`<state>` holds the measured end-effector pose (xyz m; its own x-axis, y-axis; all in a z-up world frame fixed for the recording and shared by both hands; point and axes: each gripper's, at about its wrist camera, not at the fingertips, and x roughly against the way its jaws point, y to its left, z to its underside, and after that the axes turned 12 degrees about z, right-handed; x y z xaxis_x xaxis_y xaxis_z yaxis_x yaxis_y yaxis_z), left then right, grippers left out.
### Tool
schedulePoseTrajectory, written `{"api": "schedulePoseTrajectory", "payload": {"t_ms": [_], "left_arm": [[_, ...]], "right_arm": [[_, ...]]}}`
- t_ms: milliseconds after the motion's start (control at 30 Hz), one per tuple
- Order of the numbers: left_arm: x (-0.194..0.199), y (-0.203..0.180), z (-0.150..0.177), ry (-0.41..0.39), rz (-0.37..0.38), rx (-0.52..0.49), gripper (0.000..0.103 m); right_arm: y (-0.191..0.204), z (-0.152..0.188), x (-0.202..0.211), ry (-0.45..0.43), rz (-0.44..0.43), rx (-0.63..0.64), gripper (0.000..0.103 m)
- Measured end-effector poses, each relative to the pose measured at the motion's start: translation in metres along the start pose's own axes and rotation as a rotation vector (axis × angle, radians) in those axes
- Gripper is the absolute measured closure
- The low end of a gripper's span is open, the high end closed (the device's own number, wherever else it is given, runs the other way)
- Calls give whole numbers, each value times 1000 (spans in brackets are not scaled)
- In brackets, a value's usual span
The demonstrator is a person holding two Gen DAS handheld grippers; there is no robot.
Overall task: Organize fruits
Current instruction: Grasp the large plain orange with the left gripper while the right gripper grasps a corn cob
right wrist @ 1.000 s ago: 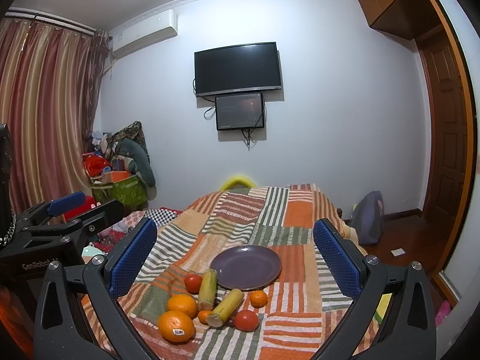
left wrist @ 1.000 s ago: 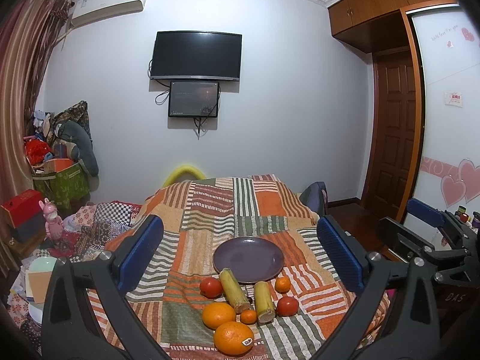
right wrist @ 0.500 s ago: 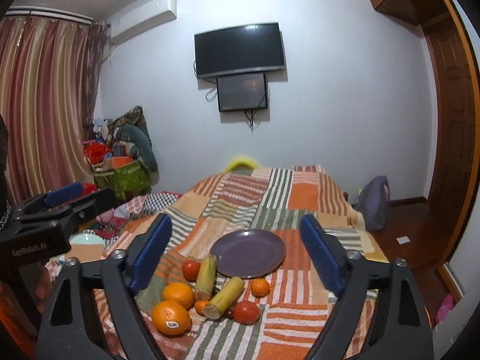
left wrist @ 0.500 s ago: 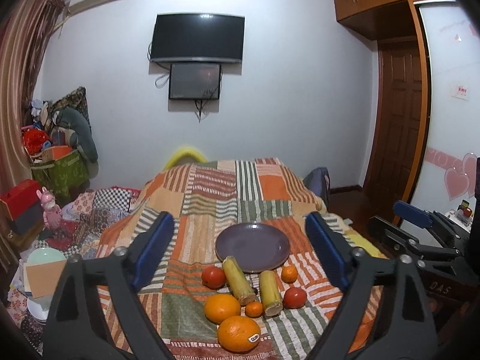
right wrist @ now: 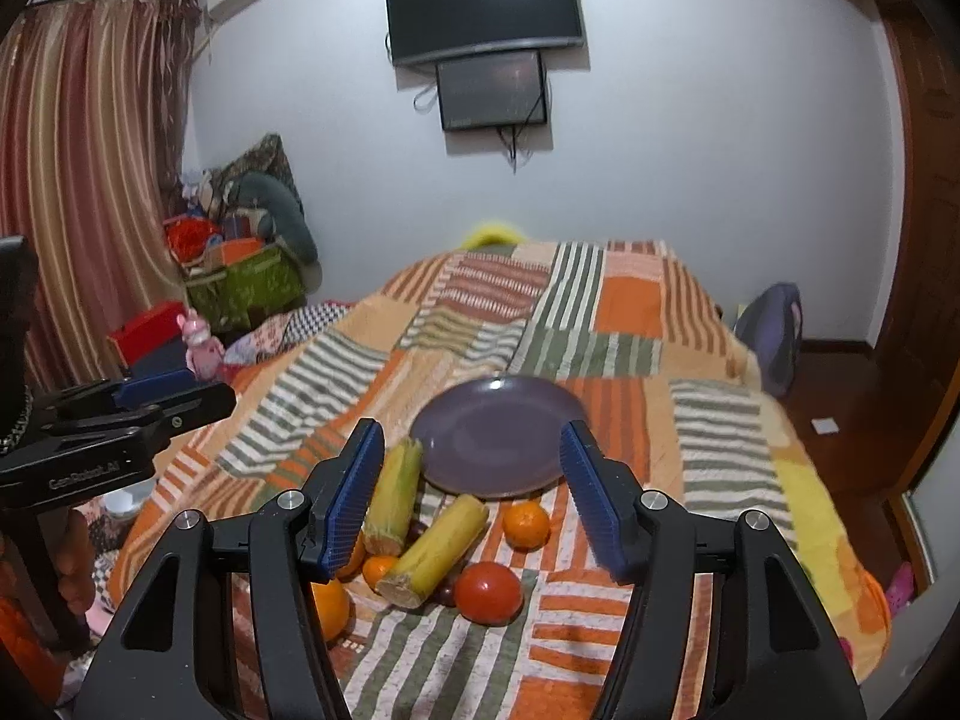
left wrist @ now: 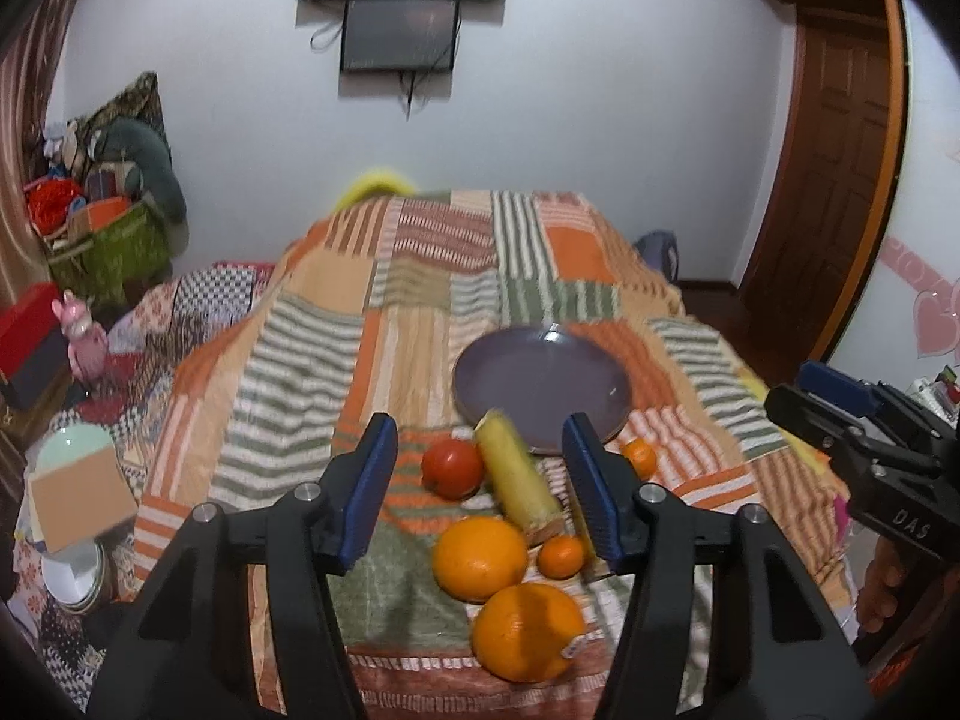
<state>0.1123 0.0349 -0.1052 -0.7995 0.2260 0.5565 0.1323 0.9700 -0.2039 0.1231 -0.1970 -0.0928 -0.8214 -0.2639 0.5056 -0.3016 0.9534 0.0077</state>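
Observation:
A purple plate (left wrist: 540, 381) lies empty on the patchwork blanket (left wrist: 372, 324); it also shows in the right wrist view (right wrist: 492, 438). In front of it lie a tomato (left wrist: 451, 468), a sugarcane piece (left wrist: 517, 477), two big oranges (left wrist: 480, 558) (left wrist: 527, 630) and small tangerines (left wrist: 561, 555). My left gripper (left wrist: 480, 480) is open above these, touching none. My right gripper (right wrist: 471, 495) is open above two sugarcane pieces (right wrist: 441, 549) (right wrist: 396, 492), a tomato (right wrist: 487, 591) and a tangerine (right wrist: 526, 525).
A green bag (right wrist: 240, 282) and a red box (right wrist: 147, 330) stand on the floor at the left. A backpack (right wrist: 774, 336) sits right of the bed by the wooden door (left wrist: 834, 180). A TV (right wrist: 483, 6) hangs on the far wall.
Both grippers have moved forward and down toward the fruit. The jaws of both have narrowed but stay open. The fruit has not moved.

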Motion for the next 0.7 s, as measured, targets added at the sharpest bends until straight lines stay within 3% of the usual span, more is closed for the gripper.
{"api": "schedulePoseTrajectory", "payload": {"t_ms": [367, 700], "left_arm": [[-65, 33, 29, 233, 59, 99, 45], [-107, 38, 46, 373, 114, 147, 42]], "right_arm": [[7, 16, -50, 169, -48, 29, 45], [12, 32, -86, 291, -99, 29, 45]]}}
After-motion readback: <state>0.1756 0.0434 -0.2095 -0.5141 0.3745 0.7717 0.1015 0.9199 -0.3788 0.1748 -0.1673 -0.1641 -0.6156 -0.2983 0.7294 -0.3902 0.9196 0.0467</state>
